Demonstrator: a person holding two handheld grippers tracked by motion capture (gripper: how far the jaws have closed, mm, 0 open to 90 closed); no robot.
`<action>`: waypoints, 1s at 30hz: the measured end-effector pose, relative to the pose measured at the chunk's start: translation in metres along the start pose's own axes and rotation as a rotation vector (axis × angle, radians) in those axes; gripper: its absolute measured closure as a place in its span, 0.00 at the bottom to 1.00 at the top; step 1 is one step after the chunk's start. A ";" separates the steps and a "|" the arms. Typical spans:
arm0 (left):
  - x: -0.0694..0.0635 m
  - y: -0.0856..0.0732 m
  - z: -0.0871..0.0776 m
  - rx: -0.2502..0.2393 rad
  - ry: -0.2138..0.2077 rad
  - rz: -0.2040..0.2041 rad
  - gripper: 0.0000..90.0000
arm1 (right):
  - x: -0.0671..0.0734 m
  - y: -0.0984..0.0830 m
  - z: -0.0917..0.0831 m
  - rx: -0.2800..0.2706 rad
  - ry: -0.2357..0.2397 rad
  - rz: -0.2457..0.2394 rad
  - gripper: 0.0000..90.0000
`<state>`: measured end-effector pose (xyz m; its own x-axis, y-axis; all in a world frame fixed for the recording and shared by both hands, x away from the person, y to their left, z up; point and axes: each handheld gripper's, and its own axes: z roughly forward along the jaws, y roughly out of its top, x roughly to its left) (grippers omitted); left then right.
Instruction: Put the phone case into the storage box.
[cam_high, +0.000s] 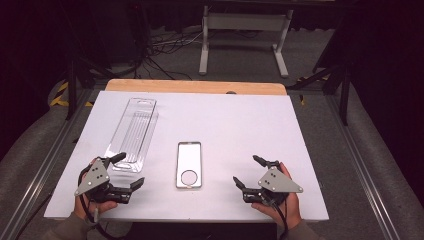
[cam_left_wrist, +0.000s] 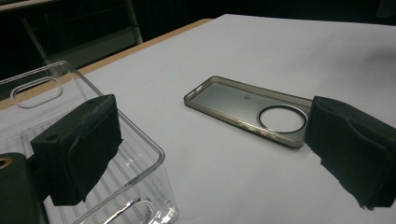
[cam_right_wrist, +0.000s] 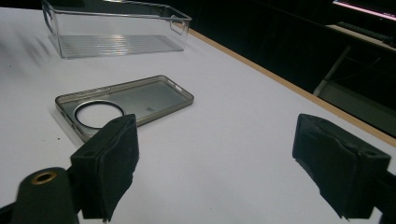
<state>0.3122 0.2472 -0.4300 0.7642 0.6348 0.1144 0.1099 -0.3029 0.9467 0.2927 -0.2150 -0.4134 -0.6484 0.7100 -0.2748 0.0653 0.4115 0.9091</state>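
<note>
Phone case first: a see-through phone case with a dark rim and a round ring at one end (cam_high: 189, 164) is laid flat on the white desk (cam_high: 240, 125), right between the two grippers. It is placed there so that either gripper can get to it with a short move. Its open side looks to be turned up, which leaves the thin rim free to be pinched.

Just beside it, to its left in the high view, a long clear plastic bin with a ribbed bottom (cam_high: 132, 132) is set. It is turned lengthwise away from the person. The bin is most likely kept close so that the case can be dropped into it without a long carry.

The left gripper (cam_high: 126, 170) is held low near the close end of the bin. Its fingers (cam_left_wrist: 77, 147) are spread wide, and nothing is pinched between them. In the left gripper view, one finger is seen in front of the bin and the other near the ring end of the case.

The right gripper (cam_high: 246, 171) is held on the other side of the case, a bit apart from it. Its fingers (cam_right_wrist: 108, 165) are spread wide too, and nothing is held. Both grippers are pointed at the case, so a grab is probably planned from both sides.
</note>
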 end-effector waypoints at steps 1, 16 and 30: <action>0.000 0.000 0.000 0.001 0.004 -0.003 0.05 | 0.000 0.000 0.001 0.001 -0.001 -0.001 0.17; -0.003 -0.001 -0.001 0.004 -0.008 0.010 0.05 | 0.005 0.007 0.011 0.003 0.029 -0.013 0.23; -0.004 -0.002 0.002 0.010 -0.009 0.005 0.06 | 0.002 0.038 0.055 0.017 0.109 -0.034 0.52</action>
<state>0.3102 0.2436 -0.4329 0.7706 0.6267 0.1162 0.1127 -0.3133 0.9429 0.3353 -0.1668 -0.3967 -0.7292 0.6294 -0.2686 0.0541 0.4442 0.8943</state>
